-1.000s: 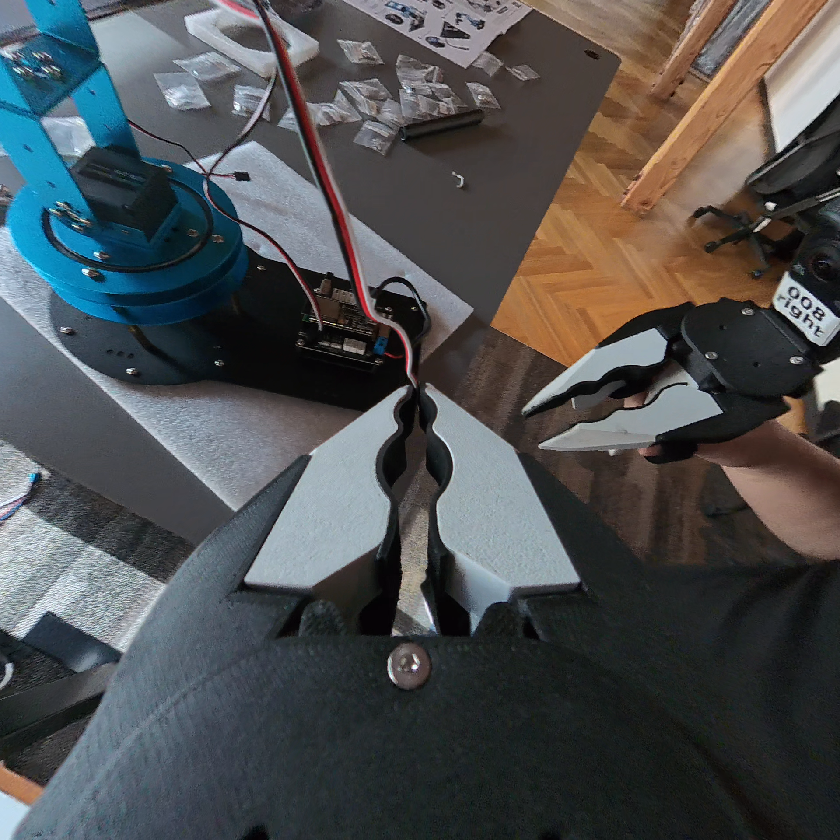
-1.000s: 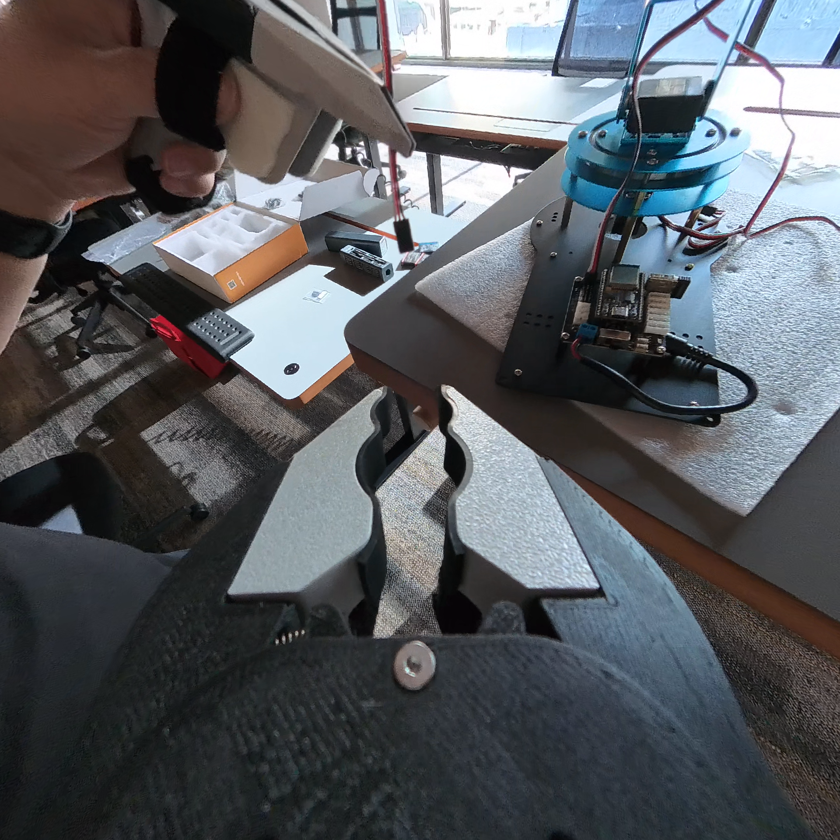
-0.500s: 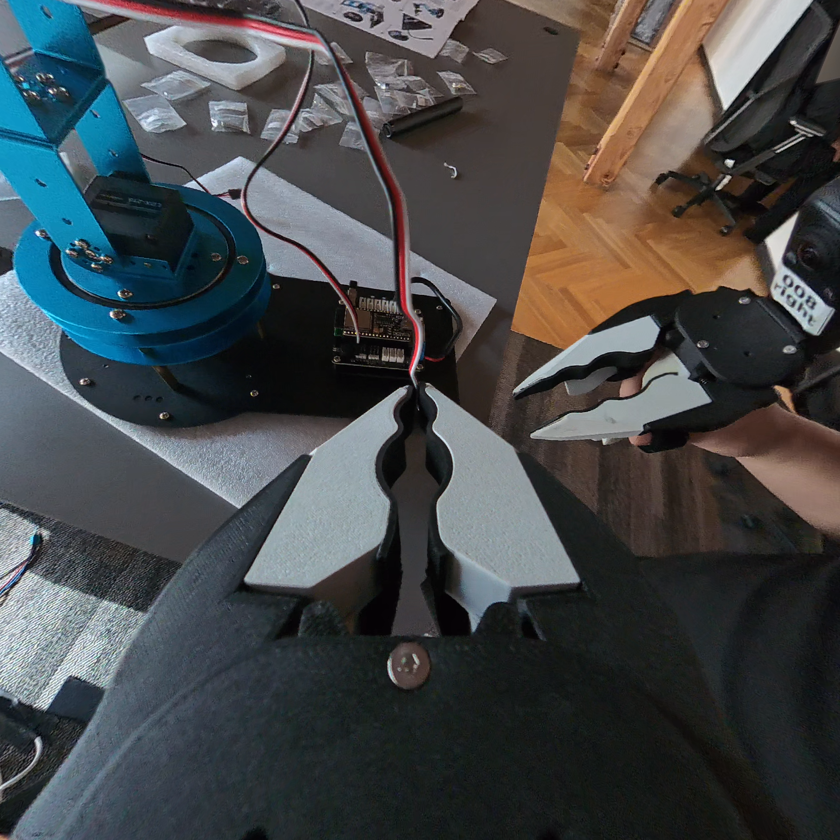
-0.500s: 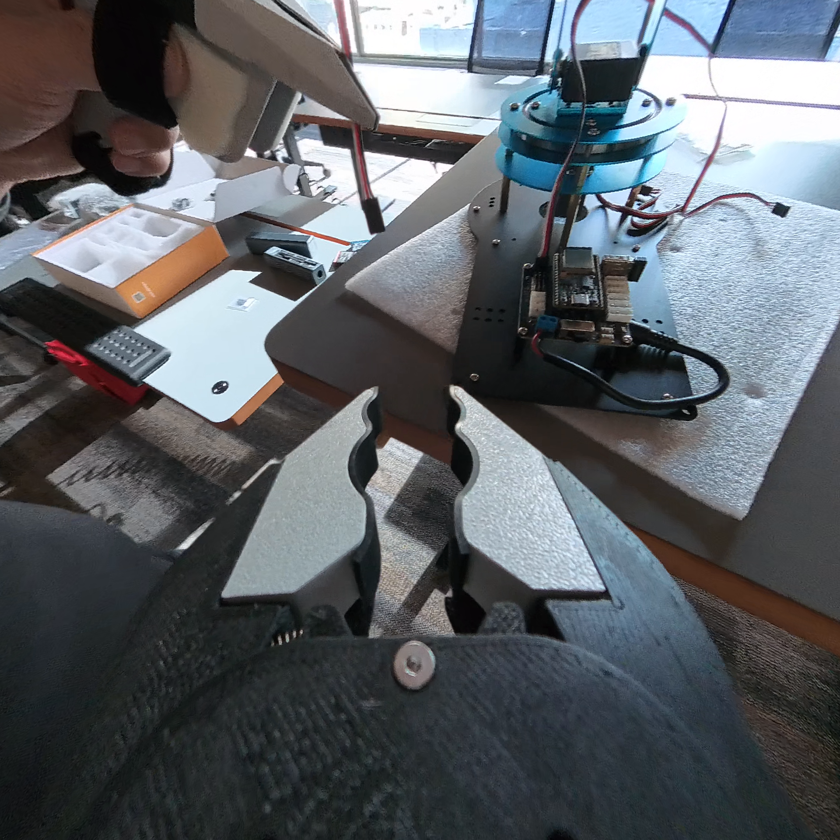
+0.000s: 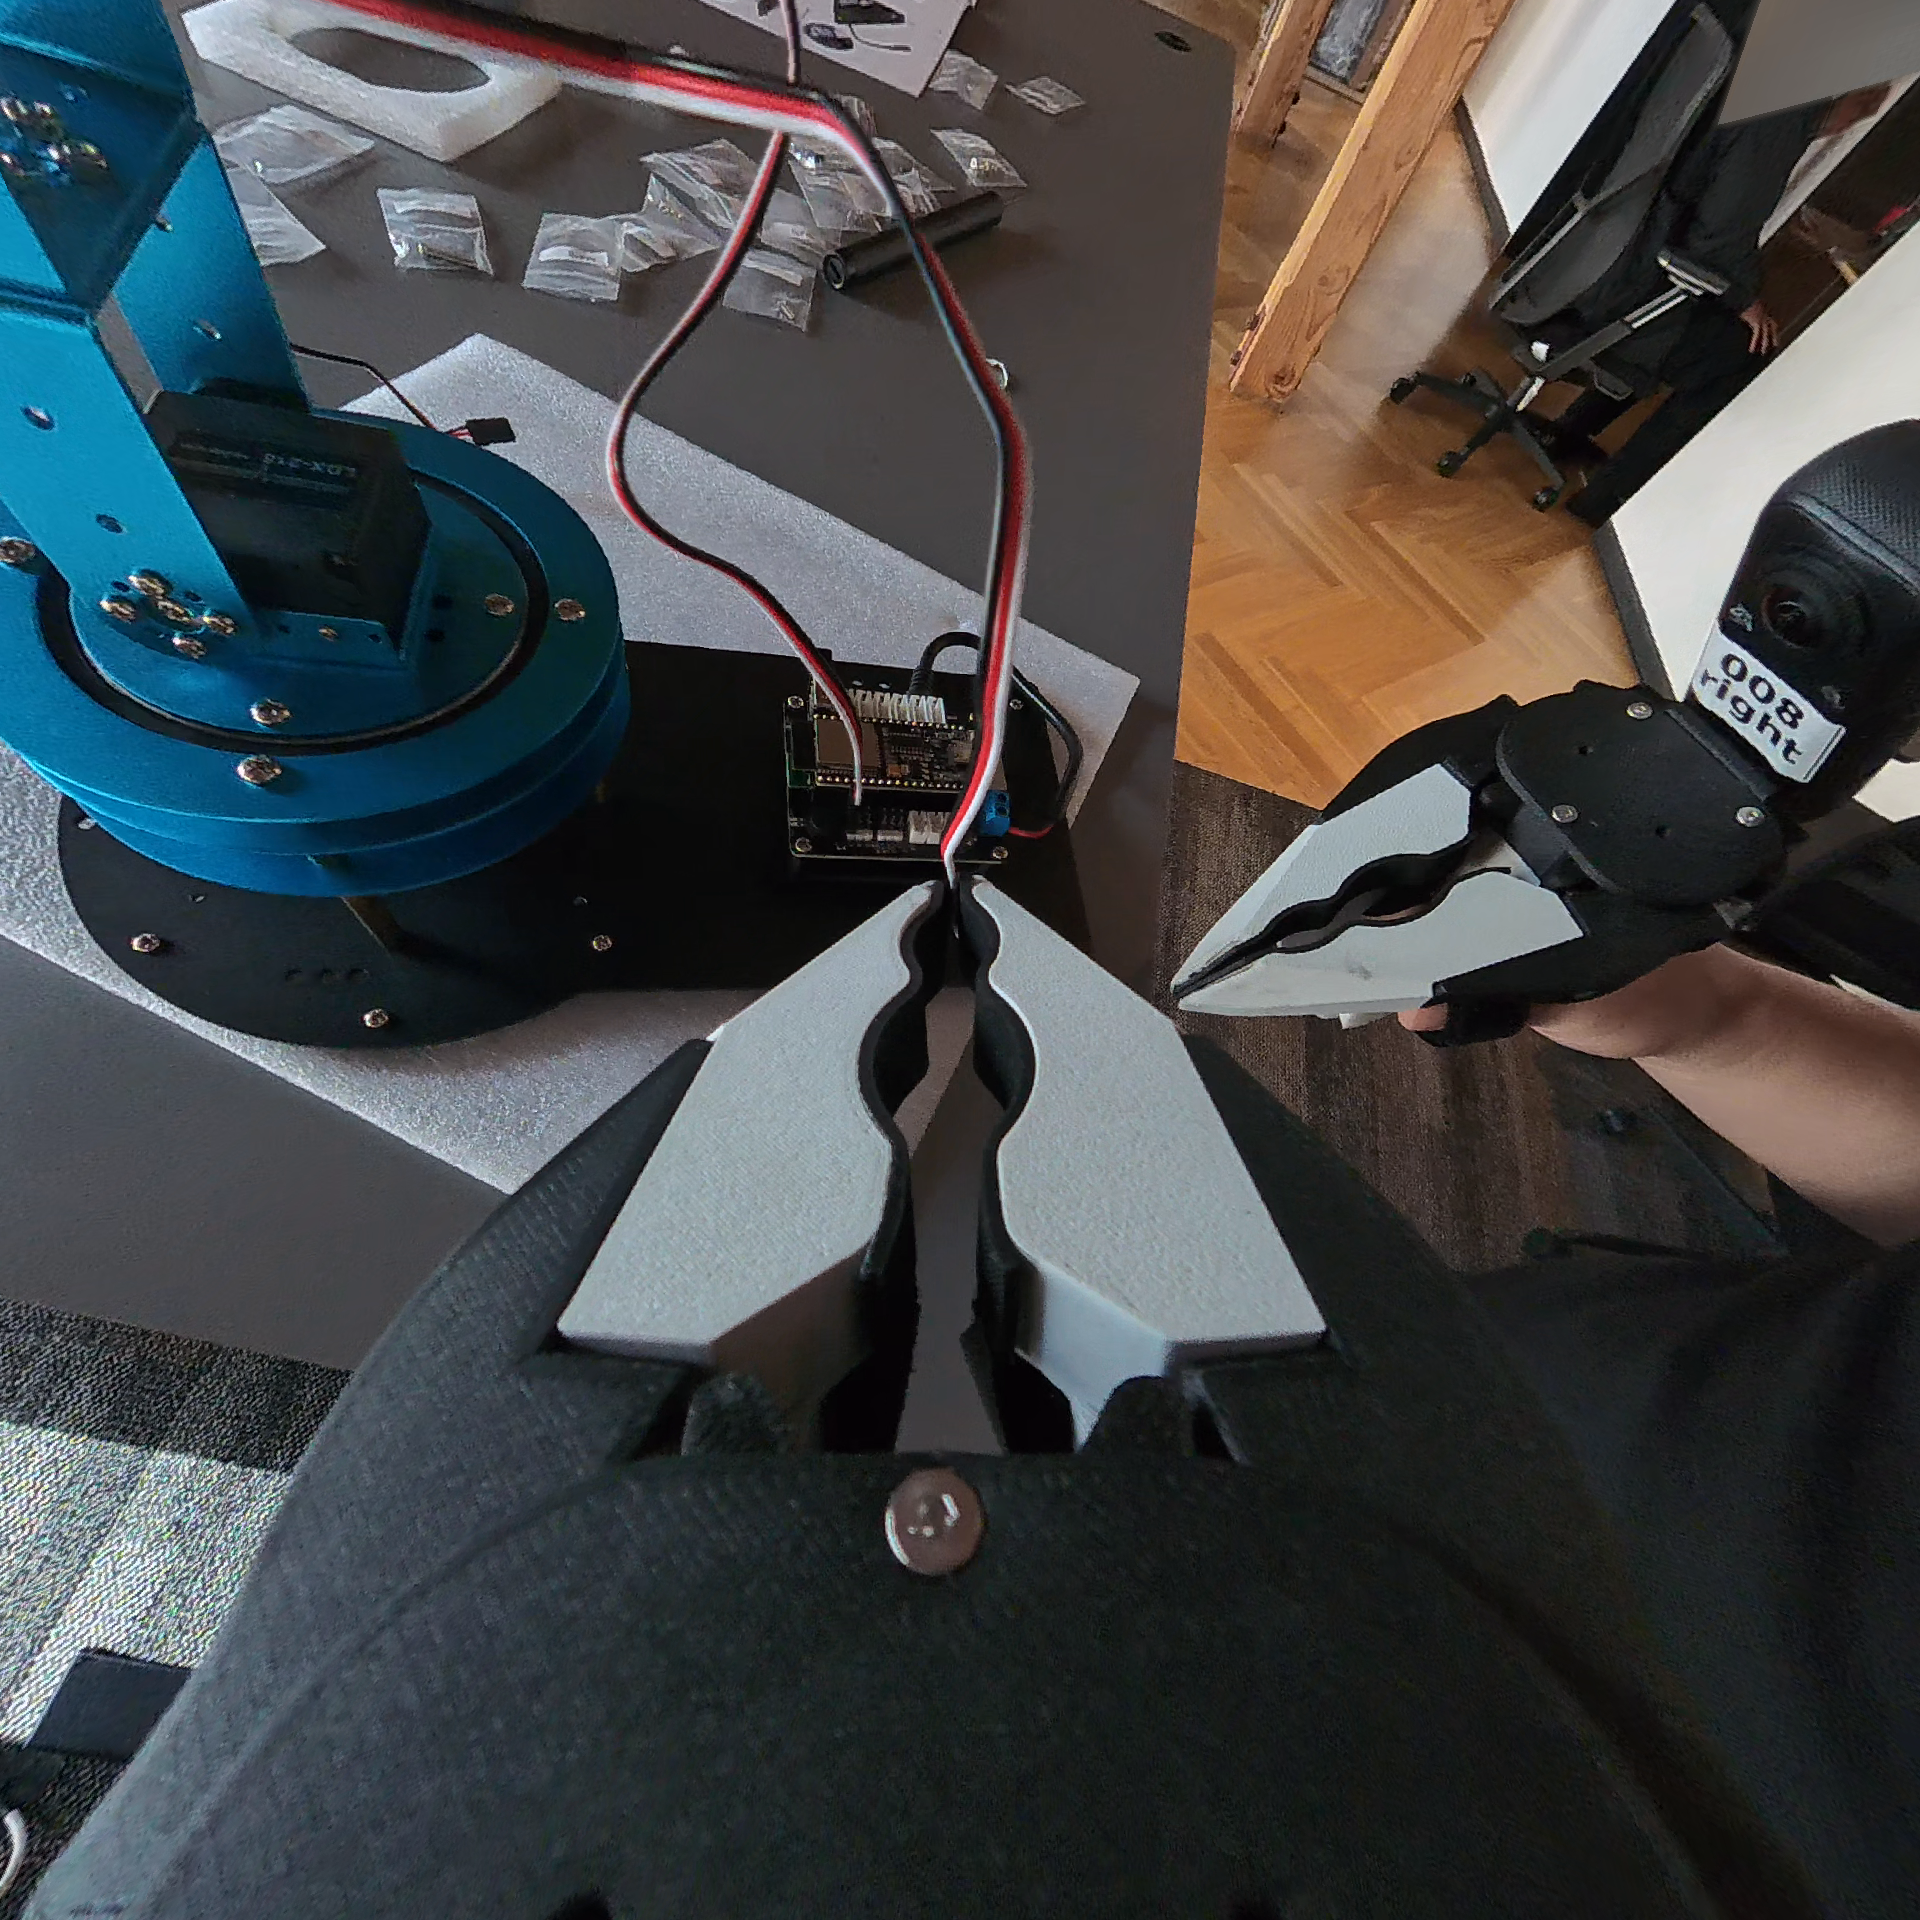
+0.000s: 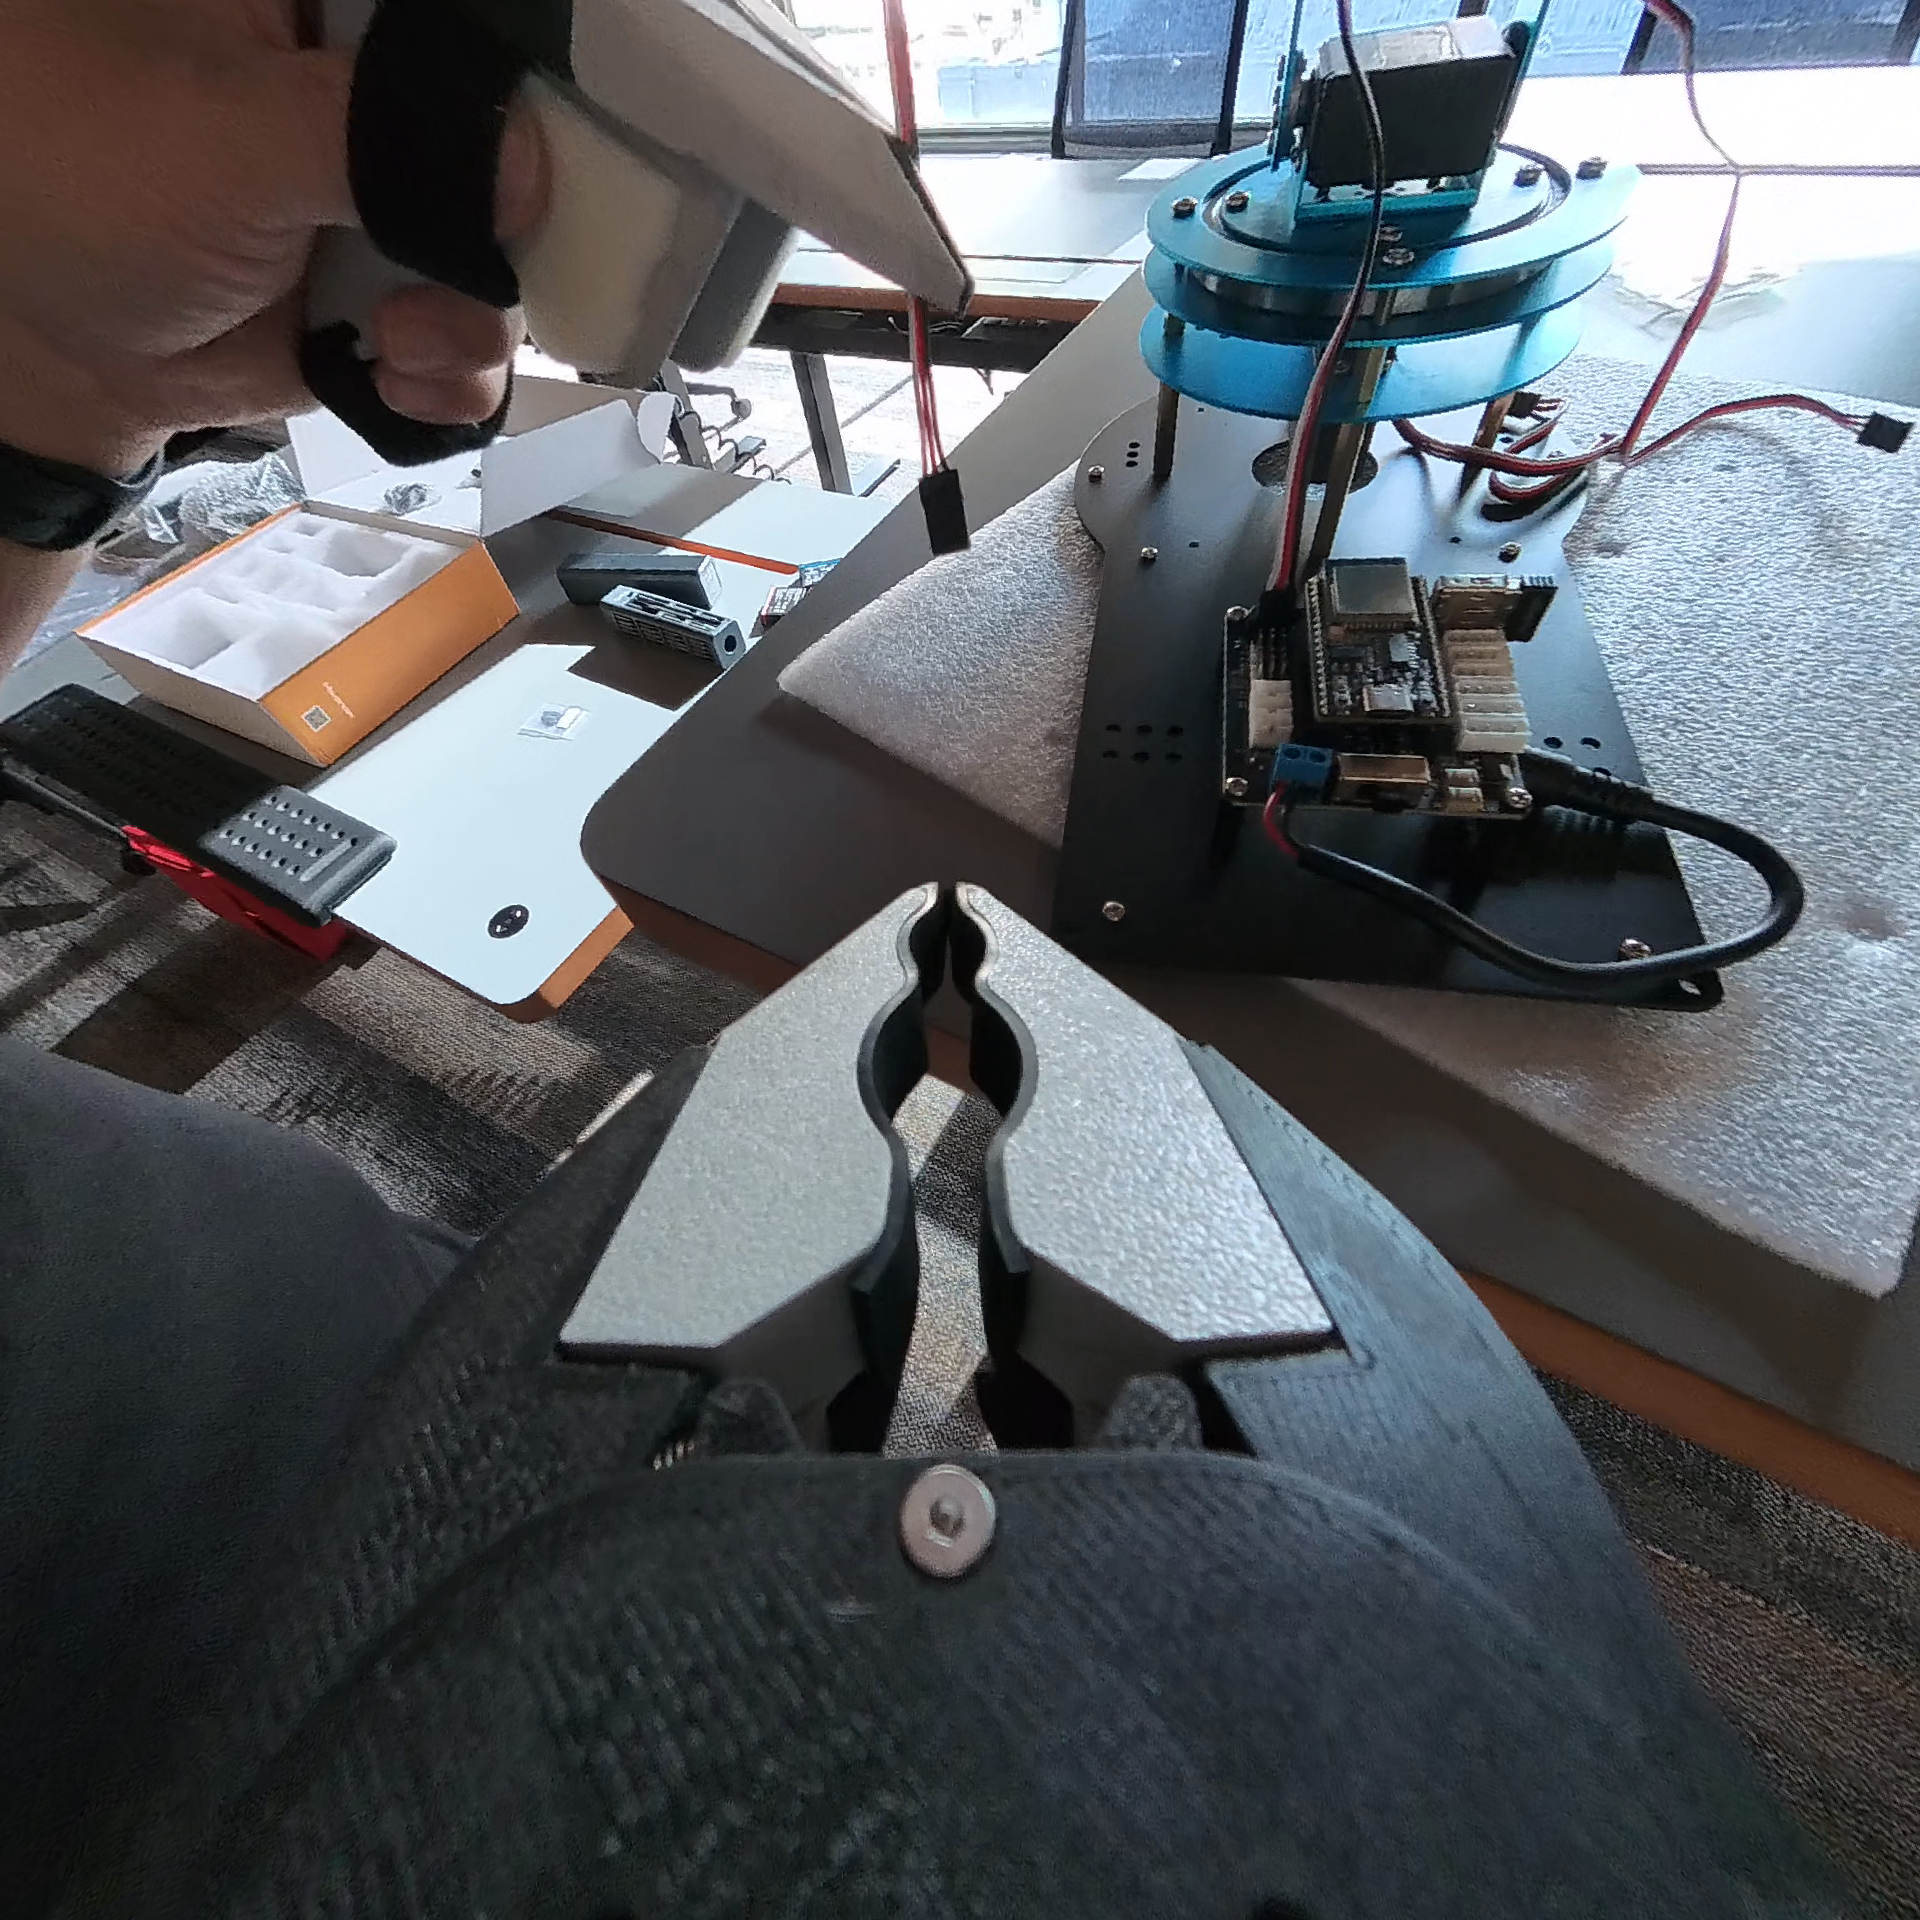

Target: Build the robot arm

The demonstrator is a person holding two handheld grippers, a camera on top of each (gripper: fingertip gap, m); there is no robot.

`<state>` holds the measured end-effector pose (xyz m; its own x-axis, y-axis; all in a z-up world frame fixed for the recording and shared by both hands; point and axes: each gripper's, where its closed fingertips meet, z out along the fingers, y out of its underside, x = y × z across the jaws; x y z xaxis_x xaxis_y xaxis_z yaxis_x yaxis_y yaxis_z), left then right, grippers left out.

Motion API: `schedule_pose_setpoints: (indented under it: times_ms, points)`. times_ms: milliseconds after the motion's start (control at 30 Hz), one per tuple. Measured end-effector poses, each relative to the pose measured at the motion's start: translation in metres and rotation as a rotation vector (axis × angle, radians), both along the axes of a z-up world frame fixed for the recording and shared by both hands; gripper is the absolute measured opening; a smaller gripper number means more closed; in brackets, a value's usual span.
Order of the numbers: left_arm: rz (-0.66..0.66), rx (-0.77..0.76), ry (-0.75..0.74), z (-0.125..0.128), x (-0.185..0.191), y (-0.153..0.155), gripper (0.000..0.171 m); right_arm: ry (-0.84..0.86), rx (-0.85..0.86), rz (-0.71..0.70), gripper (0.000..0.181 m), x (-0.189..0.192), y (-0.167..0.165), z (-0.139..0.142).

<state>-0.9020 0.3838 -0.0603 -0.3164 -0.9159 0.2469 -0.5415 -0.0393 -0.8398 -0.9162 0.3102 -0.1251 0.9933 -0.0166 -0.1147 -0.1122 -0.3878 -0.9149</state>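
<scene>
My left gripper [image 5: 951, 888] is shut on a red, white and black servo cable [image 5: 1003, 520], pinching it at the fingertips just above the control board [image 5: 894, 774]. In the right wrist view the left gripper [image 6: 951, 291] is at top left, and the cable's black connector [image 6: 943, 514] dangles below it, over the table's corner. The board [image 6: 1371, 686] sits on a black base plate [image 6: 1143, 831] under a blue turntable [image 5: 312, 675]. My right gripper [image 6: 951, 894] is shut and empty, off the table edge, and also shows in the left wrist view [image 5: 1184, 992].
A white foam sheet [image 6: 1610, 1091] lies under the plate. A black power lead [image 6: 1662, 862] loops from the board. Small plastic bags [image 5: 582, 249], a black cylinder [image 5: 914, 244] and a foam ring [image 5: 384, 73] lie farther back. An orange box [image 6: 301, 613] sits on a low table. My hands' fingertips stand some 11 centimetres from each other.
My right gripper has gone from open to shut, empty. My left gripper has moved the held cable closer to the control board.
</scene>
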Motion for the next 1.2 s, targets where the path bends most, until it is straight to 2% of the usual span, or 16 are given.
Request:
schedule_pose_setpoints:
  times_ms: [467,667,767,1000,1100,1200]
  points:
    - [0.024,-0.019,-0.019,0.000,0.001,0.010,0.000,0.011,0.004,0.049,0.000,-0.003,0.011,-0.004]
    - [0.022,-0.067,-0.064,-0.003,0.000,0.017,0.000,-0.045,0.138,0.027,0.005,0.007,0.009,0.010]
    - [-0.016,-0.170,-0.060,-0.009,0.000,0.021,0.000,-0.151,0.247,-0.067,0.016,0.036,0.000,0.026]
    - [-0.135,-0.498,0.001,-0.021,0.002,0.029,0.000,-0.478,0.487,-0.367,0.015,0.149,-0.040,0.080]
    - [-0.159,-0.528,0.052,-0.034,-0.001,0.032,0.000,-0.656,0.442,-0.439,0.015,0.198,-0.044,0.086]
    - [-0.171,-0.543,0.108,-0.048,-0.004,0.032,0.000,-0.745,0.365,-0.431,0.015,0.232,-0.034,0.079]
